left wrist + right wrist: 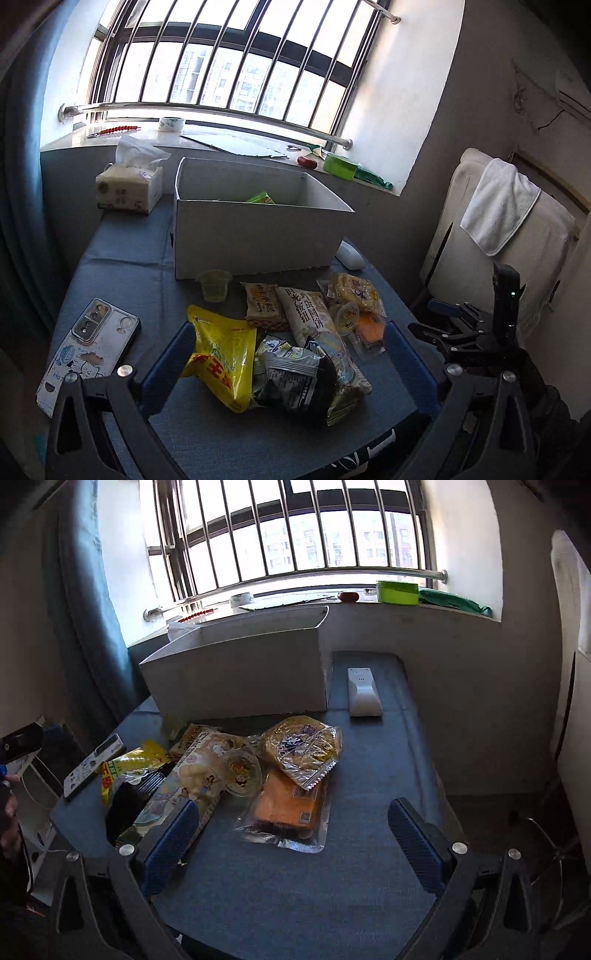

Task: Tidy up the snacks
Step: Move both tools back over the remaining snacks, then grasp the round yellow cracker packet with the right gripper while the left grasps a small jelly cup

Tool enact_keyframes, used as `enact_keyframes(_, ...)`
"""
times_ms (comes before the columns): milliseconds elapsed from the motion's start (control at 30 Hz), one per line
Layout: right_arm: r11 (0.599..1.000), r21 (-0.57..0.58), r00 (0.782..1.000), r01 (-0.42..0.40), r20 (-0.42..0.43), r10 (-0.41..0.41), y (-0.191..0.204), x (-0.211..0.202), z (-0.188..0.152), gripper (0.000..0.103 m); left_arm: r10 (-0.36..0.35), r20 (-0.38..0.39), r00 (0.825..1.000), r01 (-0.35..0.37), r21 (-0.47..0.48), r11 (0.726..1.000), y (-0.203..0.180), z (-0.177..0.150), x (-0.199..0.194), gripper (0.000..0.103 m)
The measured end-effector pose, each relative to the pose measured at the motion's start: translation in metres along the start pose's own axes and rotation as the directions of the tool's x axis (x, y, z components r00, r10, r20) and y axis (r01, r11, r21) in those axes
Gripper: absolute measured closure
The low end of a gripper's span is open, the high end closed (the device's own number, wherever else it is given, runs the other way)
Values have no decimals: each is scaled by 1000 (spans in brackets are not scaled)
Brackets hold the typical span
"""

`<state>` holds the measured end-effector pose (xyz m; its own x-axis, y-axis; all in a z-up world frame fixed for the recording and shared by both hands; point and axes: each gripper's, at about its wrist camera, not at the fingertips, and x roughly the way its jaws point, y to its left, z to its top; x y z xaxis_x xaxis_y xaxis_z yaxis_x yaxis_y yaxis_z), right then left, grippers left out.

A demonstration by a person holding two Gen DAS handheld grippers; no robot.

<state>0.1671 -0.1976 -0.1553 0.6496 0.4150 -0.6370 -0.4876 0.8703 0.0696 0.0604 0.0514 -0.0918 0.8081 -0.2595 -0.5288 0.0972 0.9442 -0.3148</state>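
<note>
Both tongs hover released above a pile of snacks on the blue cloth table (369, 849).

Left gripper (286, 354) spreads wide around the yellow plastic bag (221, 358) and the dark crinkled packet (295, 373). Right gripper (291, 830) is spread too, the clear-wrapped orange snack (288, 805) between its fingers. The white cardboard box (258, 236) stands beyond the pile.

Not much readable here tbh. The long cream snack pack (308, 314) has big vertical Chinese print, but I can't make the characters out for sure. The yellow bag (221, 354) has large red characters, cut off by a fold. The phone case (86, 350) shows "Ho" by a cartoon. Tissue pack (127, 190) has small print, too blurry to read.
</note>
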Motion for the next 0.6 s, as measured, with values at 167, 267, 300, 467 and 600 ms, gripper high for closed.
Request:
enact_keyframes(167, 980, -199, 997, 4, -81, -20, -8, 50, 21, 0, 6, -9, 1000, -6, 3, 1000, 2, 0, 3, 0)
enact_keyframes(267, 954, -296, 990, -35, -143, -8, -6, 76, 31, 0, 15, -17, 1000, -15, -9, 1000, 7, 0, 6, 0)
enact_keyframes(300, 941, -335, 989, -42, -151, -9, -4, 83, 33, 0, 18, -20, 1000, -18, -14, 1000, 9, 0, 7, 0)
enact_keyframes(467, 903, -416, 980, -106, -196, 25, -5, 111, 47, 0, 35, -37, 999, -35, -24, 999, 15, 1, 13, 0)
enact_keyframes(600, 905, -380, 964, -193, -244, 103, -10, 125, 57, 0, 44, -59, 997, -46, -39, 998, 21, 0, 20, 0)
